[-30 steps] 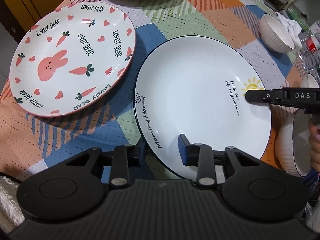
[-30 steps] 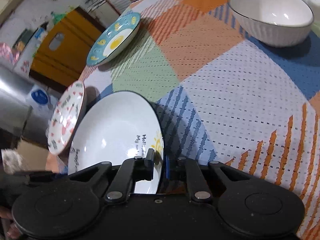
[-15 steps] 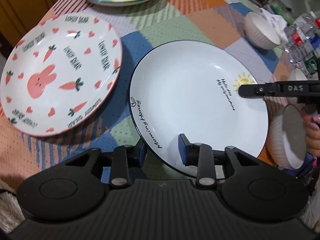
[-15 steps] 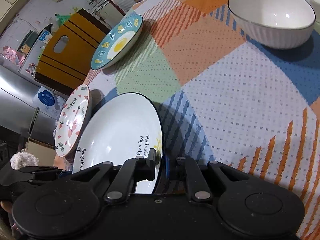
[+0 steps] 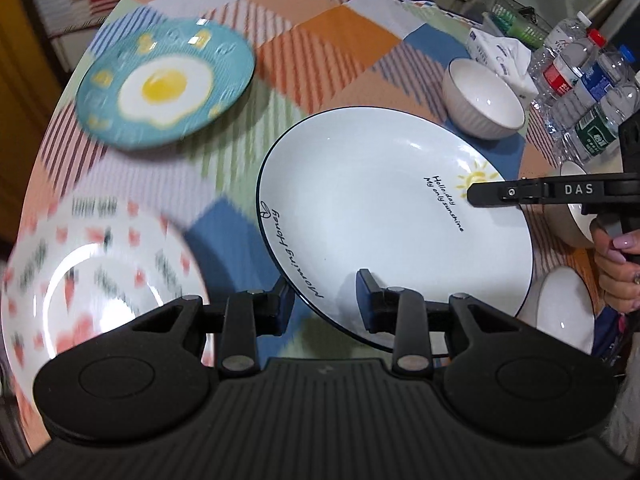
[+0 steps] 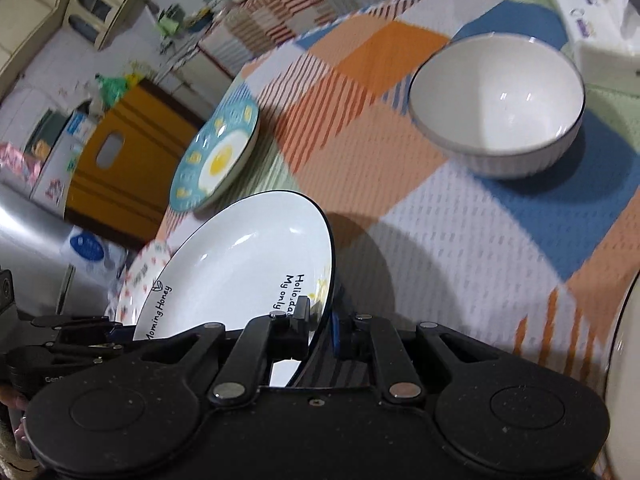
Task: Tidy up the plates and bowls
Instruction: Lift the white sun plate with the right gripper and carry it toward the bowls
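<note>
left fingers (image 5: pixel 324 300): straddling near rim of white plate (image 5: pixel 384 208), gripping
right fingers (image 6: pixel 322 320): clamping far rim
change: plate now lifting off worktop (image 6: pixel 460 248), moving toward egg plate (image 5: pixel 164 84)
meaning: stacking is starting

White plate (image 5: pixel 384 216) w/ navy rim

Motion blur on background plates, glare spots, fisheye edge distortion.
</note>
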`<state>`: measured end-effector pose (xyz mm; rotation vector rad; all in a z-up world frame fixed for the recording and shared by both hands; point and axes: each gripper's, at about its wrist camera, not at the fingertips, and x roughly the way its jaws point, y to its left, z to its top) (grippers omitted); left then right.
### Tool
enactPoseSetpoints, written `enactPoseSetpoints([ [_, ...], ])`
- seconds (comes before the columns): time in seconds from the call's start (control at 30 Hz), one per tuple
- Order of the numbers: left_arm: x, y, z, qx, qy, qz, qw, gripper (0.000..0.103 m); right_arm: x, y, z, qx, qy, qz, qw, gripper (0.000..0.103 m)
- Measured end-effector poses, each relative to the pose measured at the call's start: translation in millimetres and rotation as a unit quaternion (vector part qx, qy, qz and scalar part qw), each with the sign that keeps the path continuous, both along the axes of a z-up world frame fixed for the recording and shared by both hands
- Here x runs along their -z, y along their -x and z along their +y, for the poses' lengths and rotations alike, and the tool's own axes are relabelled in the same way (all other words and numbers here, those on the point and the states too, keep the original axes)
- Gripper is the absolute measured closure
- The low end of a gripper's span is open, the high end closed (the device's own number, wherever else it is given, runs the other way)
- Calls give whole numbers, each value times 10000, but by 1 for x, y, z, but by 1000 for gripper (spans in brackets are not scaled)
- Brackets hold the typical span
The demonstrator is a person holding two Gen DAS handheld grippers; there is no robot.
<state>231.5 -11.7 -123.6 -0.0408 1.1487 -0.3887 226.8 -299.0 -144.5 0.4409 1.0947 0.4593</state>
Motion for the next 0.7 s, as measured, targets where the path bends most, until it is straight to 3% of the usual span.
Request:
enactPoseSetpoints([
  [0.4, 28, -66, 1, 96, 290, 139, 9994, 72, 16, -25, -10, 476, 93, -160, 9987, 87],
  [0.7, 41, -90, 0, 32, 361, 75, 9993, 72, 18, -33, 5, 509, 628, -377, 9960, 84],
])
